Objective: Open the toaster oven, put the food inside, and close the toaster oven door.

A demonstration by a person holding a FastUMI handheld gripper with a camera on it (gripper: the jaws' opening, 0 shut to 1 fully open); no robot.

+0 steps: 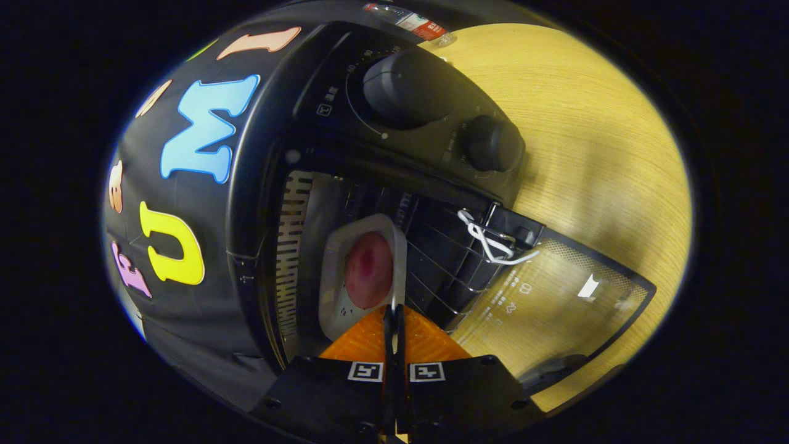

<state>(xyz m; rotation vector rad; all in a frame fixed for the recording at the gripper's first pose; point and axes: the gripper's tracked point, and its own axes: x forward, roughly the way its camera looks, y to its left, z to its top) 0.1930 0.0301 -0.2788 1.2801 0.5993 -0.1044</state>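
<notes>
The black toaster oven [308, 92] appears turned on its side in the gripper view, with its glass door [555, 296] swung fully open over the wooden table [585, 123]. A white tray [336, 265] carrying a reddish piece of food [368, 270] sits inside the oven cavity on the wire rack [444, 253]. My gripper [394, 311] reaches into the oven mouth, its fingers pressed together on the thin near rim of the tray.
Two dark knobs, a large one [404, 86] and a small one [490, 143], stick out of the oven's control panel. A white cord [490, 243] is looped at the door hinge. A clear bottle with a label [413, 21] lies beyond the oven.
</notes>
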